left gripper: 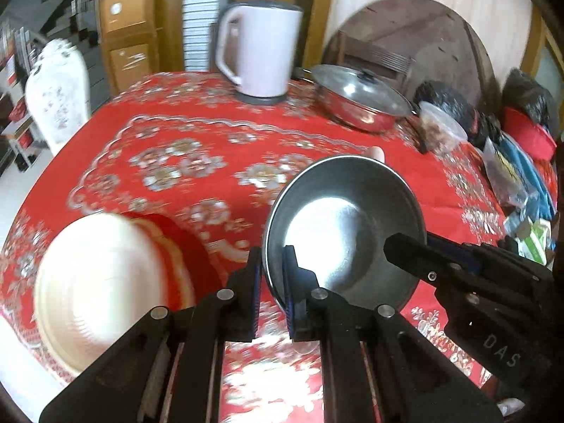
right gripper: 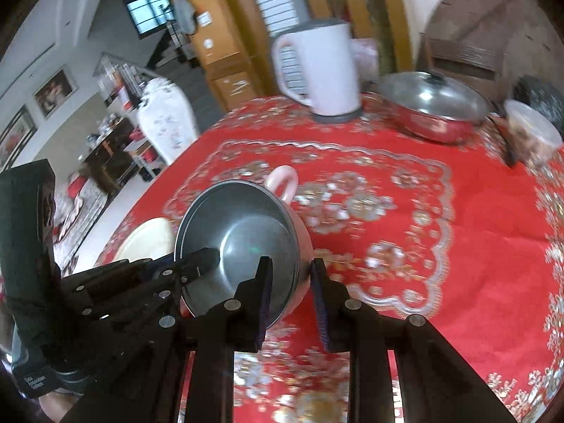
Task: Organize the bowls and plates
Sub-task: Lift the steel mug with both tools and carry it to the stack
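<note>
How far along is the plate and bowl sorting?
Nothing looks stacked yet. In hand: the metal bowl, tilted above the red tablecloth, with the left gripper and right gripper each clamped across its rim. Left: setting it down, likely with the cream plate, which lies alone.

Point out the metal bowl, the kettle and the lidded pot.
metal bowl (left gripper: 345,218), left wrist view, inner wall.
kettle (left gripper: 268,49), left wrist view, side of body.
lidded pot (right gripper: 428,97), right wrist view, glass lid.
</note>
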`<state>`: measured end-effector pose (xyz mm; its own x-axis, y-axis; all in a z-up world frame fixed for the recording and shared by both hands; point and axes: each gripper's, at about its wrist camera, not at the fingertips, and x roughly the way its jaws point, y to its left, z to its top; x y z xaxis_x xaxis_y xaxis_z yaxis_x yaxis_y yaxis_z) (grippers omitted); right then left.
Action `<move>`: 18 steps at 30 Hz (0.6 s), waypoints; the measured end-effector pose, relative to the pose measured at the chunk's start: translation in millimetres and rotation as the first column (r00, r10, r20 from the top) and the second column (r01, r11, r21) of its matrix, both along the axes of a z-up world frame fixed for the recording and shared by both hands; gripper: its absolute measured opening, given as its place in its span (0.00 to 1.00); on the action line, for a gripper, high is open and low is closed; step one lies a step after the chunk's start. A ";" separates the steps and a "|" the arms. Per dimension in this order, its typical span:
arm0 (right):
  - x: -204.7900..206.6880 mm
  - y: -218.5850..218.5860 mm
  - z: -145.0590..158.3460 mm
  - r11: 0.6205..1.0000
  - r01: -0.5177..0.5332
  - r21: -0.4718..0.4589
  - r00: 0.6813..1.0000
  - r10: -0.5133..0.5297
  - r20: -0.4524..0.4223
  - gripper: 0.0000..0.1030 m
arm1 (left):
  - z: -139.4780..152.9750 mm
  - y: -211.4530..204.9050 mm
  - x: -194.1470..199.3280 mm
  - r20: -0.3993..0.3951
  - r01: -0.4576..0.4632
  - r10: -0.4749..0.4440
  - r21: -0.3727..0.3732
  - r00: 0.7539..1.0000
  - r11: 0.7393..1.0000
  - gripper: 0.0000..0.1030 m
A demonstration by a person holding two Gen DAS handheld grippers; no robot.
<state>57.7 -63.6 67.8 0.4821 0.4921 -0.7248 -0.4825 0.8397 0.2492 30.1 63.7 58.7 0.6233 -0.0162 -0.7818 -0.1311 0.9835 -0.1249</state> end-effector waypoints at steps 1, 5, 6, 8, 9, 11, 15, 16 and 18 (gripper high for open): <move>-3.2 8.4 3.0 1.000 -0.017 0.000 1.000 0.017 0.005 0.24 | 1.8 7.2 -4.5 0.002 -0.011 0.011 -0.005 1.000 1.000 0.09; -16.2 46.6 11.8 0.995 -0.096 -0.001 0.995 0.096 0.019 0.24 | 12.4 41.0 -25.2 0.021 -0.069 0.069 -0.003 0.997 0.998 0.09; -17.9 55.1 12.1 0.994 -0.113 0.000 0.993 0.113 0.020 0.24 | 13.8 48.8 -29.6 0.024 -0.084 0.084 -0.005 0.996 0.996 0.09; -21.2 75.0 11.2 0.989 -0.148 -0.003 0.989 0.148 0.019 0.24 | 15.0 64.3 -37.8 0.026 -0.115 0.115 -0.005 0.993 0.993 0.09; -22.3 86.7 9.4 0.986 -0.165 -0.005 0.986 0.165 0.014 0.24 | 14.5 72.7 -41.7 0.026 -0.133 0.133 -0.005 0.991 0.991 0.09; -24.7 103.7 6.0 0.982 -0.188 -0.015 0.982 0.188 0.007 0.24 | 11.2 88.9 -47.7 0.016 -0.164 0.164 -0.002 0.986 0.986 0.09; -30.4 137.3 -1.4 0.971 -0.235 -0.046 0.972 0.235 -0.004 0.24 | 5.4 115.2 -57.0 0.006 -0.211 0.211 -0.009 0.978 0.978 0.09; -31.8 141.6 -3.6 0.968 -0.244 -0.052 0.970 0.244 -0.008 0.25 | 4.1 119.7 -58.1 0.006 -0.220 0.220 -0.009 0.976 0.976 0.09; -32.5 149.6 -8.9 0.964 -0.259 -0.069 0.966 0.258 -0.021 0.26 | -1.1 128.3 -58.2 -0.006 -0.232 0.232 -0.010 0.973 0.973 0.09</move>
<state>25.3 86.0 58.9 0.3369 0.5465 -0.7667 -0.6828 0.7025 0.2007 -28.1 192.0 57.6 0.6072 0.1201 -0.7854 -0.3557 0.9250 -0.1336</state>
